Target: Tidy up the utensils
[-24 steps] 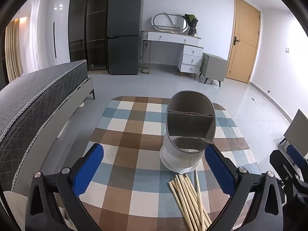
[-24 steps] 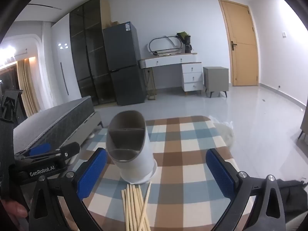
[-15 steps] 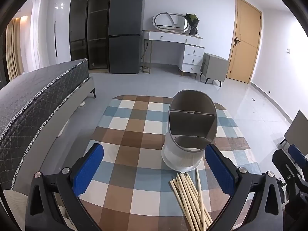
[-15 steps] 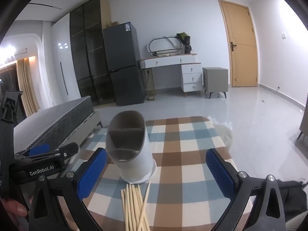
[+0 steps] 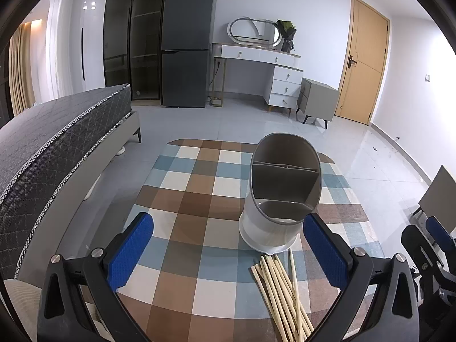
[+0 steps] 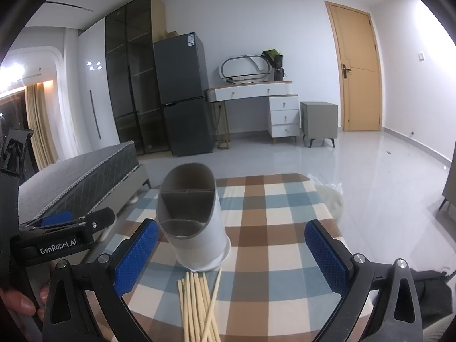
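Chopsticks (image 5: 280, 293) lie in a loose bundle on the checked table (image 5: 185, 193), near edge, long axis running from the camera side up toward the holder (image 5: 282, 196); far tips sit just short of its white base, one stick (image 6: 214, 293) crossing the rest at a slant. Near ends are cut off by the frame bottom in both views, so exact count is hard to tell. Holder stands upright, mid-table, grey inside w/ dividers, slanted rim w/ low side facing the sticks; compartments look empty, though the bottoms are only partly seen. Left tool (image 5: 228, 250) is spread wide, nothing between its blue pads, hovering over the near table w/ the holder just inside its right finger (image 5: 325, 253). Right tool (image 6: 232, 253) is likewise wide, holding nothing, w/ holder base and stick tips framed between its fingers. Left tool's body also shows at the right view's left edge, a person's fingertips (image 6: 17, 303) on it. Bed (image 5: 57, 136) sits beside the table; fridge (image 5: 185, 48), dresser (image 5: 265, 68), door (image 5: 362, 65) well back.
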`<state>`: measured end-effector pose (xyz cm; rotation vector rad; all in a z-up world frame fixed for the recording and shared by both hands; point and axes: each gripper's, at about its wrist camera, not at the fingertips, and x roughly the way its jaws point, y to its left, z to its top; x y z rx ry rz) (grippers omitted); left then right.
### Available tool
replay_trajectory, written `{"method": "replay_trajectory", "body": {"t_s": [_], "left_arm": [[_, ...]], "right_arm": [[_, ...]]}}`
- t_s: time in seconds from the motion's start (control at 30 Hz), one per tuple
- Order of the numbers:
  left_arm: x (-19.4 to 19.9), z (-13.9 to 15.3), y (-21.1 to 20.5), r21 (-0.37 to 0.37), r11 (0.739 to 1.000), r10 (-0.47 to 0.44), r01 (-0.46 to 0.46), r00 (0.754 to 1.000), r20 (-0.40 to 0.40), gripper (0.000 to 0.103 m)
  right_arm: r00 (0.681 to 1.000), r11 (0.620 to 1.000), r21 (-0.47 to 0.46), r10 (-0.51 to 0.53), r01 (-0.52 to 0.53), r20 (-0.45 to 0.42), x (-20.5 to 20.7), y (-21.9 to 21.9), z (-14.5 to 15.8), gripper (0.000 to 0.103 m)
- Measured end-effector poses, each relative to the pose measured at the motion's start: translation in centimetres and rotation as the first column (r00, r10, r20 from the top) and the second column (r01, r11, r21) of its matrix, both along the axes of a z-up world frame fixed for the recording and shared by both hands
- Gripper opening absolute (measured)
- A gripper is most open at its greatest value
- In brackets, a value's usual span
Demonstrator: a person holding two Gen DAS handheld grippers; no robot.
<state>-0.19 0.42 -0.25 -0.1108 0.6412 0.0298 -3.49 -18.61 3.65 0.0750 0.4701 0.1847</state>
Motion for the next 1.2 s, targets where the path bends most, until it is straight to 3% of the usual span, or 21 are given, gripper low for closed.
{"method": "replay_trajectory", "body": {"t_s": [1.2], "left_arm": [[-0.02,-0.04,0.42,-0.011,1.000,-0.007,0.007,1.000,-0.016,0.102]], "right_arm": [[1.000,1.000,-0.007,0.001,-0.001,-0.014,0.07,0.26,-0.41,0.103]]}}
